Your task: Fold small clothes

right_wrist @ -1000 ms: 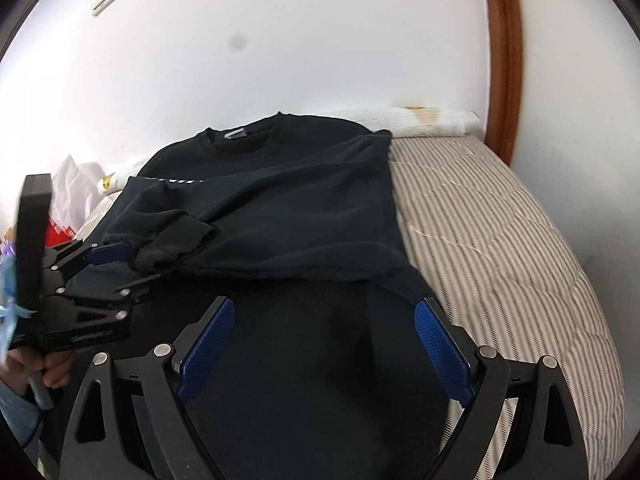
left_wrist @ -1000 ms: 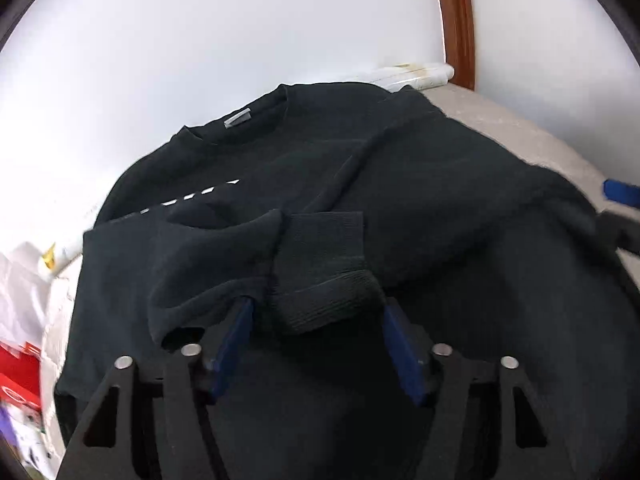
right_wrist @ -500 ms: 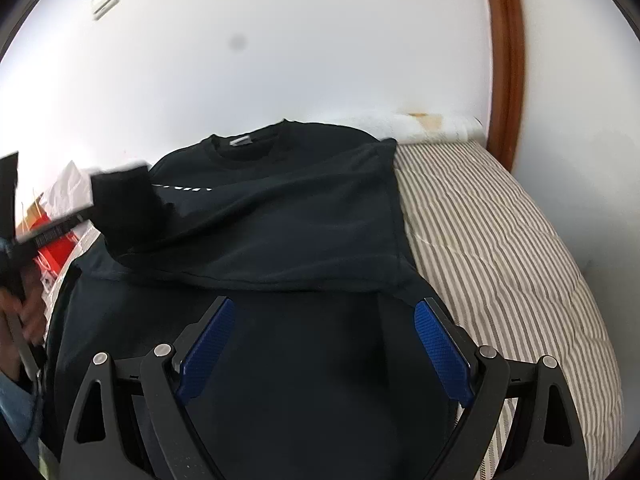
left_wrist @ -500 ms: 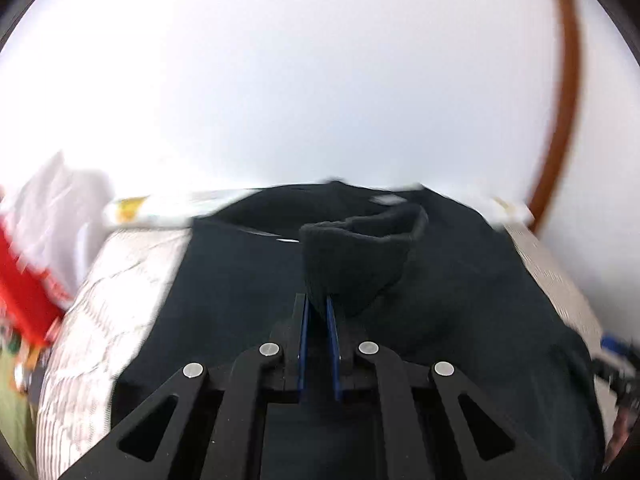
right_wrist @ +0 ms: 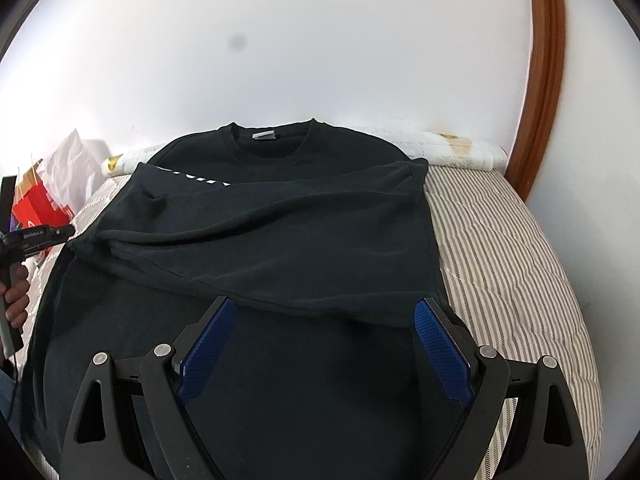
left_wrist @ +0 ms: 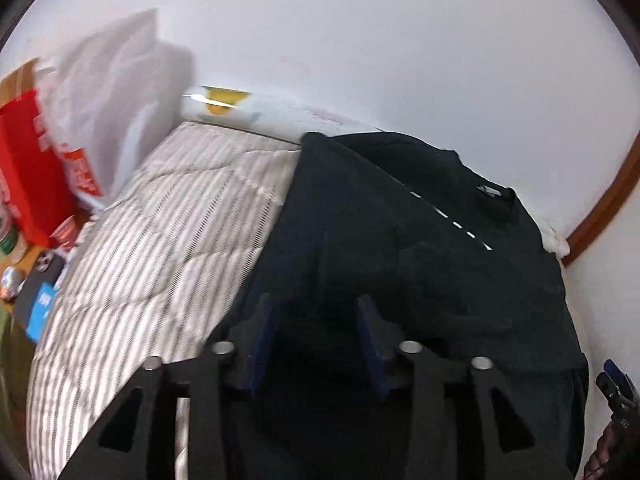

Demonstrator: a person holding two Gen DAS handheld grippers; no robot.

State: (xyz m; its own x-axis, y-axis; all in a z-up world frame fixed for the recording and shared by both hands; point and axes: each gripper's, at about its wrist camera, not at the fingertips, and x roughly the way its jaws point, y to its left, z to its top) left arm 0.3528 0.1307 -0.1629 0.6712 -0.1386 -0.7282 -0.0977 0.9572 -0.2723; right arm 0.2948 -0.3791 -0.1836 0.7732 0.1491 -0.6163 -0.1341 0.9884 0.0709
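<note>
A black sweatshirt [right_wrist: 304, 240] lies flat on the striped mattress [right_wrist: 520, 264], collar toward the wall. One sleeve is folded across its chest, ending near the left edge [right_wrist: 152, 200]. My left gripper [left_wrist: 316, 308] hovers over the sweatshirt's left side with its jaws opening. Black cloth lies under and between the blue pads [left_wrist: 262, 336], which do not press on it. In the right wrist view the left gripper [right_wrist: 60, 233] shows at the far left, held by a hand [right_wrist: 16, 300]. My right gripper [right_wrist: 324, 306] stands wide open above the lower body, holding nothing.
A red bag [left_wrist: 28, 168] and a white plastic bag [left_wrist: 108, 100] stand left of the bed. A rolled white sheet [right_wrist: 440, 146] lies along the wall. A wooden frame [right_wrist: 548, 60] rises at the right. Small items sit on a side table [left_wrist: 36, 292].
The left gripper shut on the sleeve cuff, carried it leftward across the sweatshirt while rolling, and has now opened off it. The right gripper stayed wide open, rising slightly.
</note>
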